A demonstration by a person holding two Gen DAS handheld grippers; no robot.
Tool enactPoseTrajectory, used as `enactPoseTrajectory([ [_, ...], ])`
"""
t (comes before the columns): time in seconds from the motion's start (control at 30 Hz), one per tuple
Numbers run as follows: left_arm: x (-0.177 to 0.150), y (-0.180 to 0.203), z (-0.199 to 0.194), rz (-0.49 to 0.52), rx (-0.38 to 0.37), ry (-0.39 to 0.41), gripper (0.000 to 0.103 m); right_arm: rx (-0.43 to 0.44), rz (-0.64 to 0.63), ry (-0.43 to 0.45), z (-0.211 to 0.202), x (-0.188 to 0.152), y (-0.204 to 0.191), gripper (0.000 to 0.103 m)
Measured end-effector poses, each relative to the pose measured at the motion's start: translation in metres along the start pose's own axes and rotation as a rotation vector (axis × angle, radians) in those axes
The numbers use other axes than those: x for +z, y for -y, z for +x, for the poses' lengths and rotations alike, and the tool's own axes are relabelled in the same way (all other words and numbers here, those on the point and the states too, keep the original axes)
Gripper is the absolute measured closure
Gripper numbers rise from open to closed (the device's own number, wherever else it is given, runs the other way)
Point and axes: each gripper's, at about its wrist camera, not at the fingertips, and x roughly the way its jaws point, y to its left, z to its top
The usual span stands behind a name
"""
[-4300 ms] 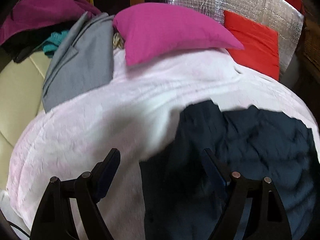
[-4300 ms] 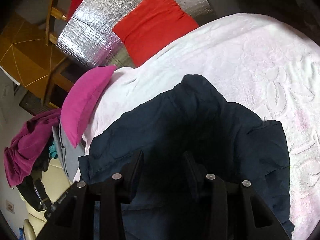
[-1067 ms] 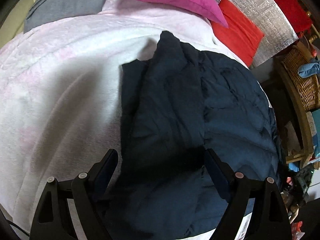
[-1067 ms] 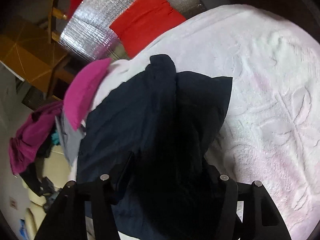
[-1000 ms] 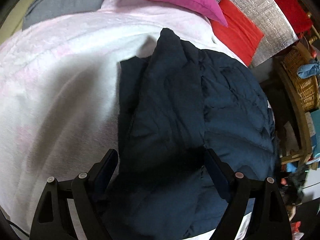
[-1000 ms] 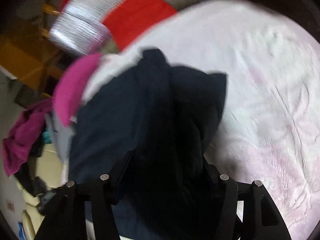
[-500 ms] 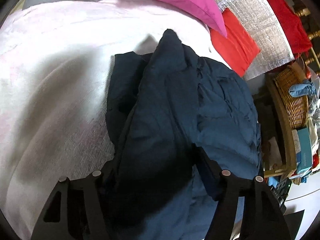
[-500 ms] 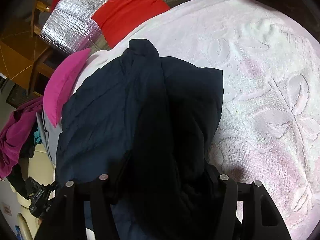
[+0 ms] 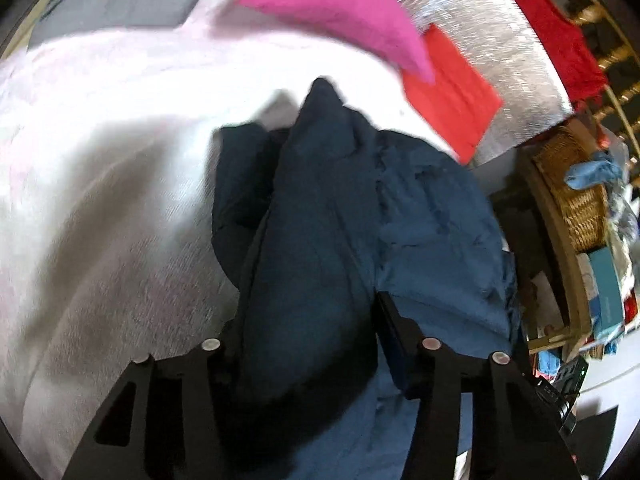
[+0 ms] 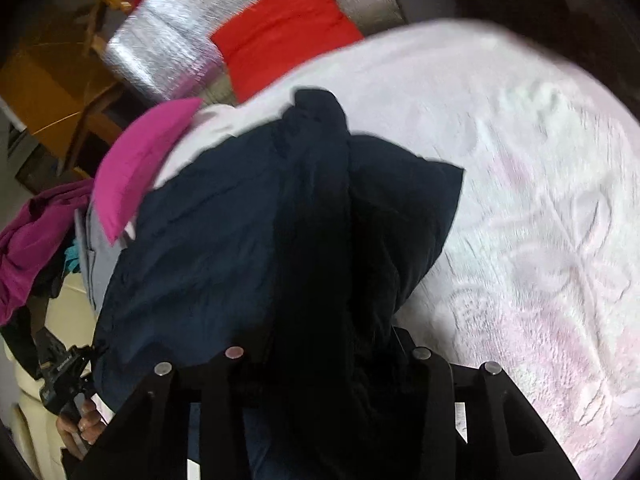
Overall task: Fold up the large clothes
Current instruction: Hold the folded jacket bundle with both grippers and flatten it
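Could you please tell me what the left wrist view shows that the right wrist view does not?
Only the left wrist view shows the wicker basket and the red cloth hanging above it. Only the right wrist view shows the purple garment and a hand. Both show the navy jacket, pink pillow, red cushion and white blanket.

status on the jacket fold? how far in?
Early. Done: the navy jacket is out on the pink blanket, one side bunched over the middle. In hand: the left gripper and right gripper each have a ridge of fabric between their fingers; actual clamping is hidden. Left: flatten, square up, final folds.
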Motion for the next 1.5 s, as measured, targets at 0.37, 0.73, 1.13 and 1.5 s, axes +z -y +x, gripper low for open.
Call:
enactPoseTrajectory([
  [0.37,-0.005,0.008,-0.003,0.037,0.059,0.064,0.047,-0.022,0.007,0.009,0.005,0.002,-0.003,0.049],
  [0.73,-0.003,0.002,-0.01,0.034,0.1,0.084,0.044,-0.036,0.025,0.025,0.009,0.01,0.0,0.051],
  [1.13,-0.008,-0.001,-0.019,0.011,0.098,0.088,0.048,-0.026,0.031,0.046,0.006,0.015,0.001,0.048],
  [1.5,-0.007,0.005,-0.018,0.065,0.155,0.111,0.043,-0.015,0.046,0.05,0.004,0.019,0.007,0.057],
])
